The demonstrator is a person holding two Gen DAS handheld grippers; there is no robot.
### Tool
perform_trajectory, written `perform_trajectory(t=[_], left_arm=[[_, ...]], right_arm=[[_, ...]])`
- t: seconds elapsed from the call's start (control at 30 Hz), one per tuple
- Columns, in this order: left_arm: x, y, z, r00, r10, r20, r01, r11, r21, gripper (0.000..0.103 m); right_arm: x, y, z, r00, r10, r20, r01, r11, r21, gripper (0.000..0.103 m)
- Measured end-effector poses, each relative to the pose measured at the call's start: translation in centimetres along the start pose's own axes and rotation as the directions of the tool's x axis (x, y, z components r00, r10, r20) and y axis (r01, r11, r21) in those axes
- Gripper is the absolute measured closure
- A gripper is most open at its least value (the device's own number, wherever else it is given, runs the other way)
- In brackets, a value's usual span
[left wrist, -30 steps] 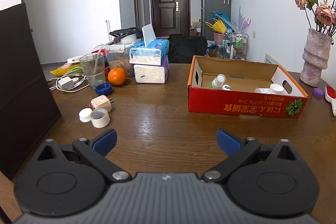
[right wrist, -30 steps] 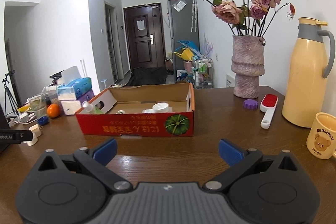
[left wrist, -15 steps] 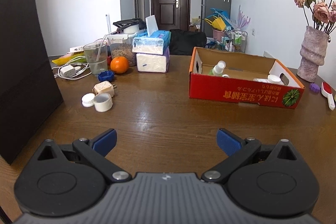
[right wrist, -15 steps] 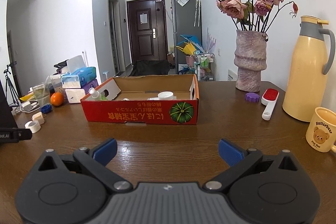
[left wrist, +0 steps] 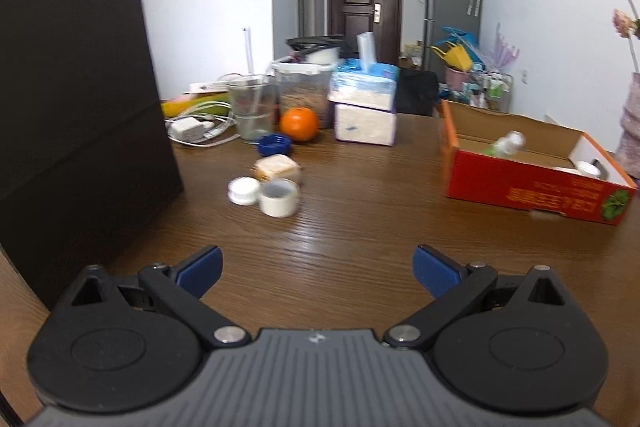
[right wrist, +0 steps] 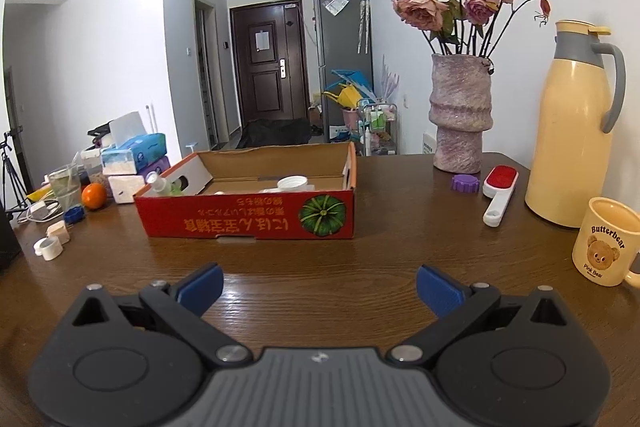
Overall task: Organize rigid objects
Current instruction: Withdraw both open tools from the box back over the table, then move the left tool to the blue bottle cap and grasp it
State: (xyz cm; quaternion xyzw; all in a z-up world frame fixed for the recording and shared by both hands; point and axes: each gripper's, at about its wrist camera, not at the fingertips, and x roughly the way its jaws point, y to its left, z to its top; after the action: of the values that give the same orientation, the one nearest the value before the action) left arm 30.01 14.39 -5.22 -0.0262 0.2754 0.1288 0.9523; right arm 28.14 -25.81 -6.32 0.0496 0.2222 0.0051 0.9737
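In the left wrist view a black panel (left wrist: 76,99) fills the left side of the frame, standing on the wooden tabletop (left wrist: 352,227). Right of it, at centre, a white cap (left wrist: 243,190) touches a roll of white tape (left wrist: 279,197), with a beige plug adapter (left wrist: 278,167) just behind them and a blue lid (left wrist: 274,144) and an orange (left wrist: 299,123) farther back. At the right of the frame sits the red cardboard box (left wrist: 532,187), open on top, with a small bottle (left wrist: 505,143) and a white cap inside. At the bottom, the left gripper (left wrist: 316,267) holds its jaws wide apart over bare wood, gripping nothing. In the right wrist view the same small things lie at the far left edge, the box (right wrist: 256,219) sits at centre, and to its right are a purple lid (right wrist: 465,183) at the foot of a vase (right wrist: 460,115) of dried roses, a red-and-white brush (right wrist: 498,191), a yellow thermos (right wrist: 574,123) and a bear mug (right wrist: 604,242) at the right edge. The right gripper (right wrist: 318,285) at the bottom has its jaws spread wide and empty above the tabletop.
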Motion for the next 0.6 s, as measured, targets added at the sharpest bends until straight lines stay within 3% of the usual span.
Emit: perform_trajectory(t=[0.3, 0.6], left_arm=[[3.9, 3.2, 1.9, 0.997, 0.075, -0.021, -0.075, 0.997, -0.029, 0.0], [6.7, 3.6, 2.8, 0.997, 0.079, -0.02, -0.08, 0.996, -0.05, 0.0]], right_arm=[[0.9, -2.5, 0.6, 0.996, -0.092, -0.006, 0.092, 0.995, 0.031, 0.0], [1.1, -4.5, 1.2, 0.987, -0.163, 0.013, 0.162, 0.985, 0.056, 0.0]])
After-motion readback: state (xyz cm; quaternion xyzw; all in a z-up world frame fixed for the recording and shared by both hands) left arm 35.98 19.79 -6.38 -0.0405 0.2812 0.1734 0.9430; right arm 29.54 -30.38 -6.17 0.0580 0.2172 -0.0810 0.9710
